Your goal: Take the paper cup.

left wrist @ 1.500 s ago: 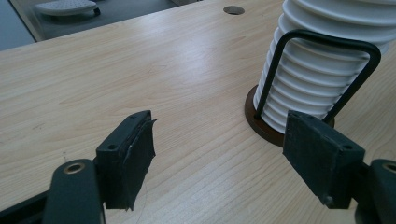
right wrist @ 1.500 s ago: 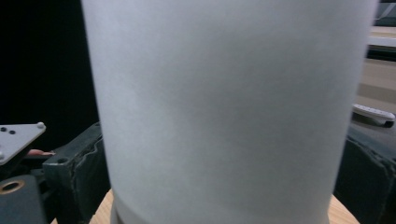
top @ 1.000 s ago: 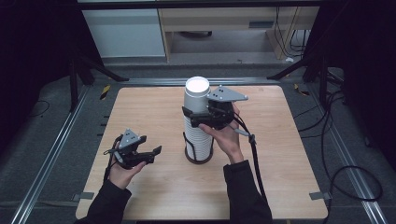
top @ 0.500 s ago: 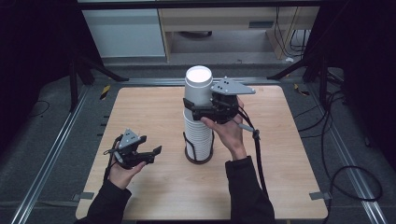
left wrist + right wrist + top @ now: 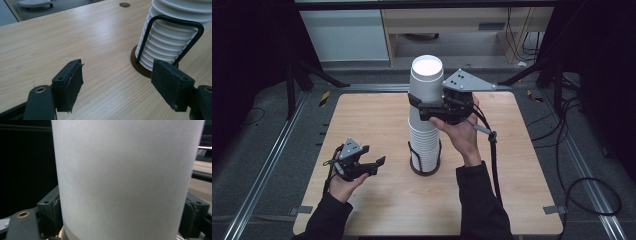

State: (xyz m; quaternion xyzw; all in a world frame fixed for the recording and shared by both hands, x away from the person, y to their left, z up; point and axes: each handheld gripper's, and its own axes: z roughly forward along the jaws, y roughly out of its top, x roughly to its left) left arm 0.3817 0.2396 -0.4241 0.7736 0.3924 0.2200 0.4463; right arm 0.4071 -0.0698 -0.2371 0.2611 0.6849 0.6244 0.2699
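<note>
A tall stack of white paper cups (image 5: 424, 142) stands in a black wire holder (image 5: 426, 169) at the middle of the wooden table (image 5: 522, 165). My right gripper (image 5: 419, 106) is shut on the top cup (image 5: 427, 80), which sits raised above the rest of the stack. In the right gripper view that cup (image 5: 125, 177) stands between the two jaws, pressed from both sides. My left gripper (image 5: 379, 162) hovers low over the table to the left of the stack, open and holding nothing. In the left gripper view the ribbed stack (image 5: 172, 40) and the wire loop (image 5: 175, 21) lie ahead to the right.
The holder's round brown base (image 5: 140, 68) rests on the wood. A small round hole (image 5: 124, 4) is set in the tabletop far off. Metal rails (image 5: 267, 165) and black cables (image 5: 582, 185) run along the floor beside the table. A shelf unit (image 5: 447, 25) stands behind.
My right gripper has risen with the top cup, drawing it up out of the stack. The left gripper has stayed where it was.
</note>
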